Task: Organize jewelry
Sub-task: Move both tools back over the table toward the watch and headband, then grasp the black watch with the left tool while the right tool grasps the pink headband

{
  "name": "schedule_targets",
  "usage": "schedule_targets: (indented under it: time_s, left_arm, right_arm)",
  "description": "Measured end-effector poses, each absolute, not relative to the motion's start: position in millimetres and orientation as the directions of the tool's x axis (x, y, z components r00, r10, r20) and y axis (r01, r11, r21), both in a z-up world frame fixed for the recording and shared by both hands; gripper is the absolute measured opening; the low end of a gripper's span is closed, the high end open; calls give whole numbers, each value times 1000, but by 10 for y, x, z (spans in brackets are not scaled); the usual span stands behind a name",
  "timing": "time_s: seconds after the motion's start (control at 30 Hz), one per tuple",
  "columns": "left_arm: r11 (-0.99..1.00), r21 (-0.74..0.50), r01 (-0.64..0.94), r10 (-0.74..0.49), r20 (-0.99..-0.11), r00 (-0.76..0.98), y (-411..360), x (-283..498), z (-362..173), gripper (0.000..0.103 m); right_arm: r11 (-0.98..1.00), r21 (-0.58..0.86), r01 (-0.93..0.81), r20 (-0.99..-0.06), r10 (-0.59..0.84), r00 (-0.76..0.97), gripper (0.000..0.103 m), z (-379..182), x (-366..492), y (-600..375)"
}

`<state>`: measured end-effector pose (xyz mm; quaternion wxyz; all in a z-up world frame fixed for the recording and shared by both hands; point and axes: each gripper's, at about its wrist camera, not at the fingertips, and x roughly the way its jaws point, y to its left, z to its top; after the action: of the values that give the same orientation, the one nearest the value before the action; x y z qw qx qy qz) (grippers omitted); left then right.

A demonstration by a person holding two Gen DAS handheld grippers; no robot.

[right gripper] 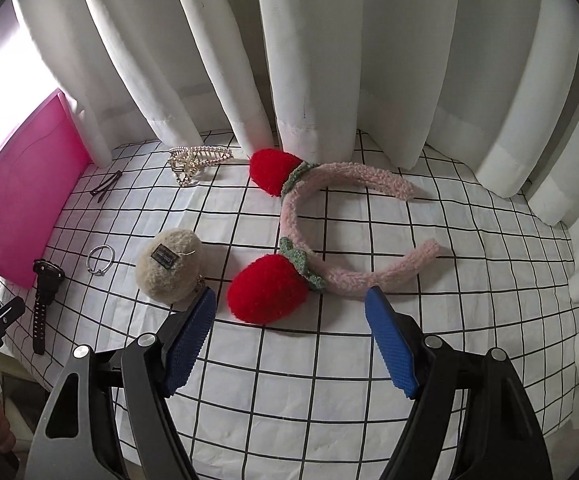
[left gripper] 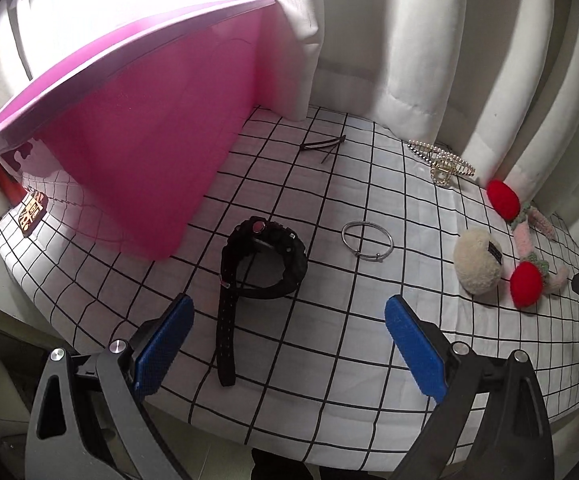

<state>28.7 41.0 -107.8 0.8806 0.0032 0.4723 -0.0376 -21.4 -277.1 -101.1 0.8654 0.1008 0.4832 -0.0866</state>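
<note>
Left wrist view: the left gripper (left gripper: 287, 312) hangs wide open and empty over the checked cloth (left gripper: 329, 360); the black watch (left gripper: 257, 264) lies between and just beyond its blue pads, the silver bangle (left gripper: 366, 239) farther right.

Right wrist view: the right gripper (right gripper: 289, 300) is spread wide, holding nothing; the strawberry headband (right gripper: 329, 240) lies just ahead, its nearer red berry between the fingertips.

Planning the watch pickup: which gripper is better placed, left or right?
Left. The left gripper has open jaws with the black watch lying just ahead, its strap running between them. The right gripper faces the strawberry headband, with the watch far off to its side.
</note>
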Motion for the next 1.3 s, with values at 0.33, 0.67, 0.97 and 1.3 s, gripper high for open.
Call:
schedule_targets:
  time_s: [0.33, 0.67, 0.97, 1.3]
  left_arm:
    - [1000, 5, 21, -8, -828, 561, 320, 523, -1408, 94]
    - [1000, -2, -21, 10, -837, 547, 339, 704, -1620, 94]
    - [999, 33, -35, 47, -829, 557, 296, 828, -1722, 95]
    - [996, 78, -43, 89, -832, 548, 275, 937, -1887, 95]
  right_arm:
    - [968, 73, 239, -869, -56, 492, 74, -1272, -82, -2878]
    - [977, 80, 199, -871, -29, 491, 74, -1528, 198, -3038]
    - [986, 66, 154, -888, -12, 460, 73, -1682, 549, -3096]
    - [991, 4, 133, -901, -54, 431, 73, -1883, 738, -3043]
